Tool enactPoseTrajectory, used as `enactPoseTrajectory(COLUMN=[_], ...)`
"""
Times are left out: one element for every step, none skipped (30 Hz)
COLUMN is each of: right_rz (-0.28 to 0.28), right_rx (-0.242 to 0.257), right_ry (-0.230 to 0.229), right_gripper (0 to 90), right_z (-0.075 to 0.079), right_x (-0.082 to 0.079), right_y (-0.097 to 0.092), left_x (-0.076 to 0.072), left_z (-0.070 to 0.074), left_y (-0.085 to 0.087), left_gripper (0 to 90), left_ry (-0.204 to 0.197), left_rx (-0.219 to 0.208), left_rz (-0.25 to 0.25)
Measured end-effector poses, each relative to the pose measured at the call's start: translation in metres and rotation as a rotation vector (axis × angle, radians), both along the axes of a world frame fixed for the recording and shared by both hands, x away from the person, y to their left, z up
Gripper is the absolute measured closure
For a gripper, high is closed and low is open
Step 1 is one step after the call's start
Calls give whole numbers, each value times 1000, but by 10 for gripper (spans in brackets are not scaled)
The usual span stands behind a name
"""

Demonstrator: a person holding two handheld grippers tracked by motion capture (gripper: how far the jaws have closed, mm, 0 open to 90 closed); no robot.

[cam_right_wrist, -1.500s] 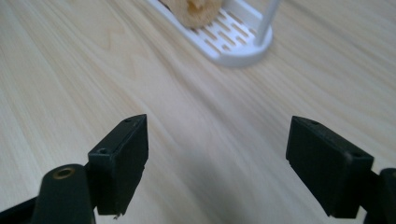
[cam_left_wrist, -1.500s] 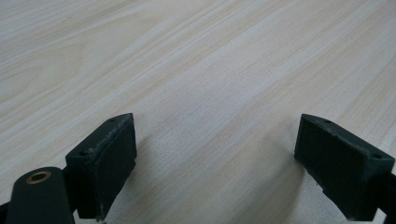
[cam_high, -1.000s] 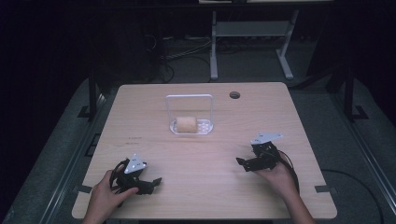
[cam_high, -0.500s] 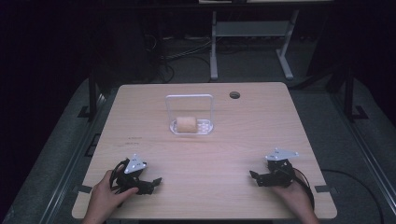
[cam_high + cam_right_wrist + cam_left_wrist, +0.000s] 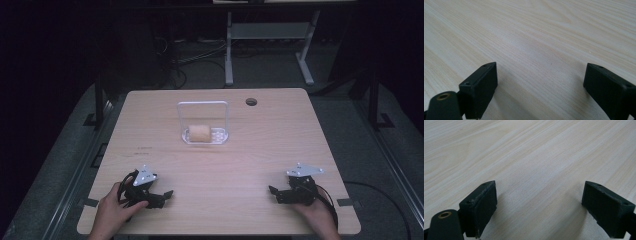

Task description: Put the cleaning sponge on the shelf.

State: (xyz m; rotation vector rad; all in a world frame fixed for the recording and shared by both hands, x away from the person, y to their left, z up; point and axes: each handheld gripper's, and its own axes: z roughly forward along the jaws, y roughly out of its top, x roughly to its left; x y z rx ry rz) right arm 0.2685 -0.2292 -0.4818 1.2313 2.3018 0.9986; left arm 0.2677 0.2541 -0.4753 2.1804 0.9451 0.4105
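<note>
A tan bread roll [image 5: 200, 133] lies in a small clear tray [image 5: 220, 136] with an upright clear back wall, at the middle of the light wooden table [image 5: 225, 165]. My left gripper [image 5: 162, 196] rests on the table near the front left corner, held by a hand. It is open, its jaws spread wide over bare wood [image 5: 539, 192]. My right gripper [image 5: 274, 192] rests near the front right corner, also held by a hand. It is open with bare wood [image 5: 541, 75] between its jaws. Both grippers are far from the tray.
A round cable hole [image 5: 251, 102] sits in the table's far right area. Beyond the far edge stand white metal frame legs [image 5: 229, 50] and cables on a dark floor. Dark rails run along both sides of the table.
The right gripper has moved back toward the front right corner and down onto the table. The left gripper has stayed in place.
</note>
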Motion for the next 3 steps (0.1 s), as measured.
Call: enactPoseTrajectory(right_rz=[1,2,2], right_rx=[0,0,0], right_ry=[1,2,3], right_gripper=[114,111,110], right_z=[0,0,0], right_x=[0,0,0], right_y=[0,0,0], left_x=[0,0,0], left_z=[0,0,0], left_y=[0,0,0], left_gripper=[122,121,122], left_ry=[0,0,0], left_rx=[0,0,0], left_rz=[0,0,0])
